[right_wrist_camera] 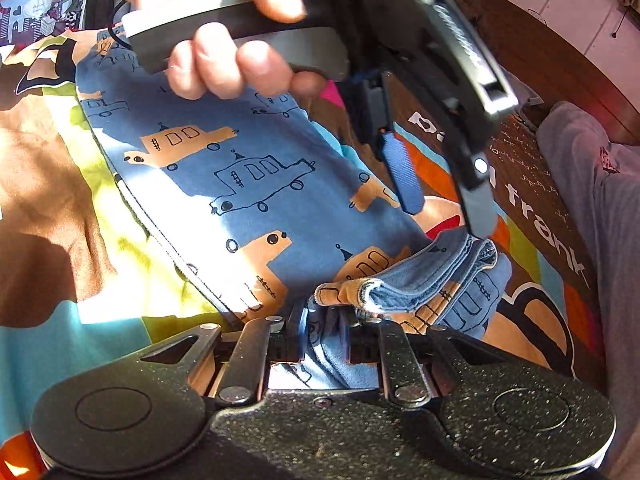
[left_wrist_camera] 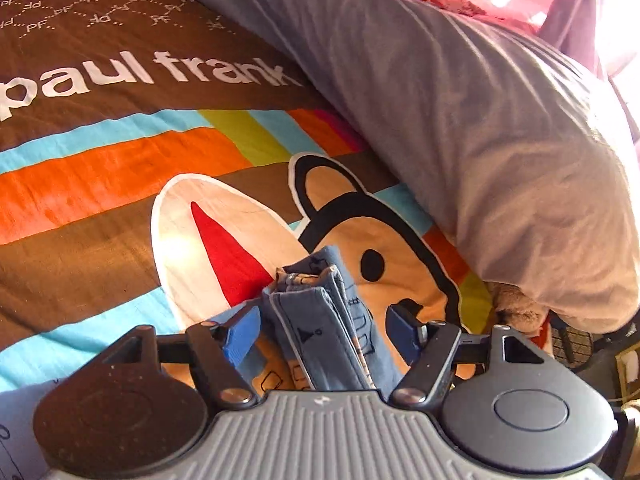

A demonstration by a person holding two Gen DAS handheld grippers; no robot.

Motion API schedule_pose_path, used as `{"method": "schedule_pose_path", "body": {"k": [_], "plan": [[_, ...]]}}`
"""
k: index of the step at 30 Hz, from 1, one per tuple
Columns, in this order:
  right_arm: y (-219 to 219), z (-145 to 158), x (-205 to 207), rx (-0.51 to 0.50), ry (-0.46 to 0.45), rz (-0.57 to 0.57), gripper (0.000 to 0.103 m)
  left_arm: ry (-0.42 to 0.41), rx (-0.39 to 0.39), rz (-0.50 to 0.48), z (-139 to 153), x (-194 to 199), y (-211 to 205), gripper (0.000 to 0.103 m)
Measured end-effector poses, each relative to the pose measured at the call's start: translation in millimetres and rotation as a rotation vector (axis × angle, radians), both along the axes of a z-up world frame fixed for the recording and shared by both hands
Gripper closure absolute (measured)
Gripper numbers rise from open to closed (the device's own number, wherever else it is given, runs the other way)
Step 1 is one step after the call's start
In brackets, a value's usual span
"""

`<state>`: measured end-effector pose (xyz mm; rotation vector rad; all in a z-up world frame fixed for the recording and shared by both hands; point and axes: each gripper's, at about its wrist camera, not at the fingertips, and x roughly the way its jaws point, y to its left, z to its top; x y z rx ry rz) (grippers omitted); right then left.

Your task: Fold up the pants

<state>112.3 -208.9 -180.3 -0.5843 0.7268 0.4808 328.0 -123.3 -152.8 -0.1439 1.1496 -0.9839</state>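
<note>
Pants [right_wrist_camera: 248, 184] in blue cloth printed with little cars lie flat on a bright cartoon bedspread [left_wrist_camera: 100, 184]. Only the right wrist view shows that spread-out panel. Its long axis runs from the far left, under a hand [right_wrist_camera: 224, 40], toward the near right, where the cloth is gathered into a thick stack of layers. The left wrist view sees only that stacked end [left_wrist_camera: 316, 320], standing up as a narrow ridge that points away from the camera.

The left gripper [left_wrist_camera: 324, 334] has its 2 blue pads wide apart on either side of the ridge, and the right pad is clearly off the cloth. From the right wrist view the same tool [right_wrist_camera: 440, 196] hangs over the stacked end, its handle in the hand.

The right gripper [right_wrist_camera: 326, 340] has its fingers drawn narrow, and a bunch of blue cloth fills the gap between them, pinched as far as I can see.

A big grey pillow [left_wrist_camera: 480, 120] crowds the right side in the left wrist view. Open bedspread stretches away to the left and far side, past the white lettering
</note>
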Motion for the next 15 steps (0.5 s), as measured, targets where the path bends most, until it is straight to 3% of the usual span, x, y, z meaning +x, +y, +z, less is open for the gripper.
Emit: {"method": "schedule_pose_path", "body": {"k": [4, 8, 11, 15], "plan": [[5, -4, 2, -0.020, -0.007, -0.002, 0.086, -0.059, 0.183, 0.047, 7, -5, -34, 0.030], [9, -4, 4, -0.021, -0.009, -0.009, 0.086, -0.131, 0.347, 0.016, 2, -13, -55, 0.035], [7, -2, 4, -0.012, -0.011, -0.013, 0.087, -0.169, 0.397, 0.021, 4, -17, -42, 0.035], [3, 1, 0, -0.007, -0.024, -0.010, 0.087, -0.161, 0.415, 0.122, 7, -18, -2, 0.038]]}}
